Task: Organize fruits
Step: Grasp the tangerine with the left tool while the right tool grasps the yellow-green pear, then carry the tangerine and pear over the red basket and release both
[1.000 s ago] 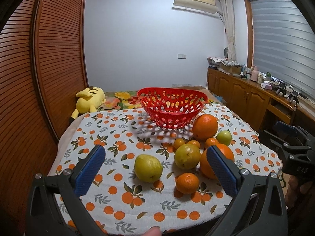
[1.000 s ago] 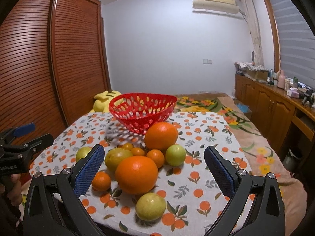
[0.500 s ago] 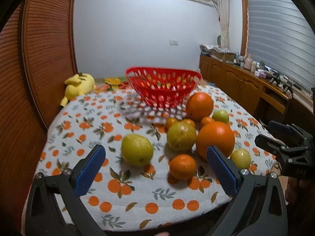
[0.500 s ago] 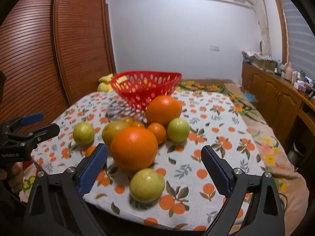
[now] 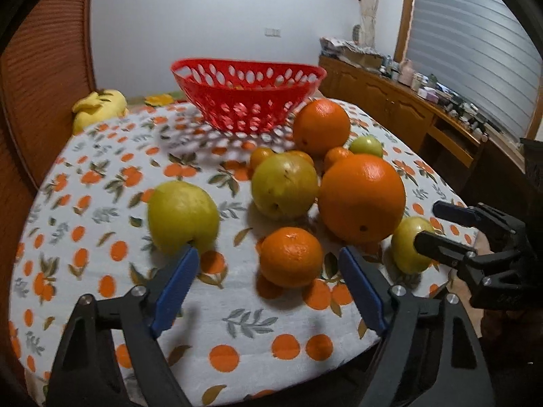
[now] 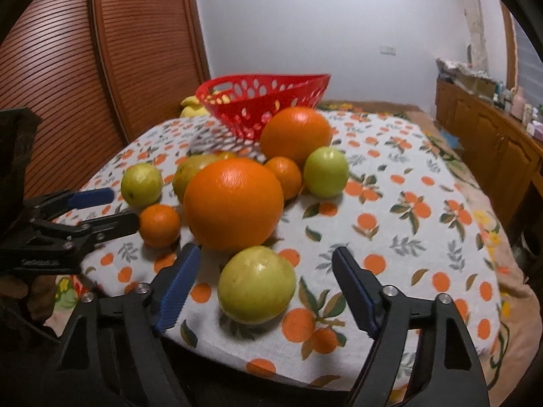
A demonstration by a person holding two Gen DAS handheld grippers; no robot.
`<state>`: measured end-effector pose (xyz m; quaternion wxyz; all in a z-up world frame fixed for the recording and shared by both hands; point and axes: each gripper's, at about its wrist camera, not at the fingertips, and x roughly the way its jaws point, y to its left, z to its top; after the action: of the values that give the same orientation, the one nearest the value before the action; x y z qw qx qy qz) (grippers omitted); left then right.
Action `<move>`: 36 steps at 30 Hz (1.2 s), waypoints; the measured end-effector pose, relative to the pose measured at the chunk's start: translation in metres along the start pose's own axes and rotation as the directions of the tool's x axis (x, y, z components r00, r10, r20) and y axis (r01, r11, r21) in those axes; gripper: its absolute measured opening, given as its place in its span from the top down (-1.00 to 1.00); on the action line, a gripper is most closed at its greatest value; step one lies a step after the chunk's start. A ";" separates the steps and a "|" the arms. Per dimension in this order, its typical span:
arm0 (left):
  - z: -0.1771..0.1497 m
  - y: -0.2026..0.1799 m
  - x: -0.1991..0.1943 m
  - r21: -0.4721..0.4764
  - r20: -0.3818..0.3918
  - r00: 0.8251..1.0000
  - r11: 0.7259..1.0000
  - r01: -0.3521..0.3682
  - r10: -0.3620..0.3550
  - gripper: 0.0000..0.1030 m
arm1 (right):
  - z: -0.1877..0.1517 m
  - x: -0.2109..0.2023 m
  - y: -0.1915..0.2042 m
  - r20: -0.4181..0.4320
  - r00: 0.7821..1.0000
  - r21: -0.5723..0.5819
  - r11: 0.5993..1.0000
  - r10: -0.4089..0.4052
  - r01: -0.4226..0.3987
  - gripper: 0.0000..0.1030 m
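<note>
Left wrist view shows your left gripper lowered and narrowing around the small orange, the right gripper likewise around the green fruit, neither yet gripping, basket awaiting.

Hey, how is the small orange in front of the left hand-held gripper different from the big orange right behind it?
The small orange is far smaller than the big orange. The small orange looks slightly flattened, with a dimpled top; the big orange is rounder. The small orange lies nearer the cloth's front edge, in line with the left hand-held gripper; the big orange sits back, beside a yellow-green fruit. Both are orange, on the tablecloth, outside the red basket.
</note>
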<state>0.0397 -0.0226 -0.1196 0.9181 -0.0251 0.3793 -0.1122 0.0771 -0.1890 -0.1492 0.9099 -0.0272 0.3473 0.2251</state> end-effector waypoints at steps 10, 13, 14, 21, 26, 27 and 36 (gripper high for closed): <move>0.001 -0.003 0.021 0.013 -0.061 0.997 0.999 0.050 -0.049 -0.39 | -0.010 0.017 -0.002 -0.076 0.996 -0.007 0.999 0.039 -0.039 -0.22; 0.001 -0.004 0.026 0.017 -0.069 0.996 0.999 0.051 -0.050 -0.33 | -0.012 0.021 -0.002 -0.093 0.995 -0.011 0.999 0.044 -0.046 -0.14; 0.002 -0.002 0.028 0.015 -0.074 0.996 0.999 0.052 -0.051 -0.29 | -0.012 0.021 -0.001 -0.094 0.994 -0.011 0.998 0.057 -0.058 -0.08; 0.001 0.001 0.039 0.008 -0.106 0.992 0.997 0.074 -0.072 -0.14 | -0.012 0.017 -0.001 -0.088 0.995 -0.026 0.998 0.051 -0.053 -0.06; 0.001 0.001 0.038 0.001 -0.094 0.990 0.994 0.108 -0.108 0.12 | -0.007 0.010 -0.008 -0.070 0.996 -0.019 0.999 0.050 -0.051 -0.06; 0.000 0.000 0.038 0.005 -0.091 0.990 0.994 0.107 -0.106 0.13 | -0.006 0.008 -0.010 -0.067 0.997 -0.018 0.999 0.048 -0.049 -0.06; 0.014 0.003 0.003 -0.006 -0.006 0.993 0.993 0.115 -0.115 0.14 | 0.012 -0.009 -0.016 -0.016 0.999 -0.022 0.999 0.040 -0.041 -0.06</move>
<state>0.0523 -0.0206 -0.1120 0.9087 -0.0493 0.3806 -0.1641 0.0850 -0.2046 -0.1361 0.9021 -0.0319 0.3523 0.2471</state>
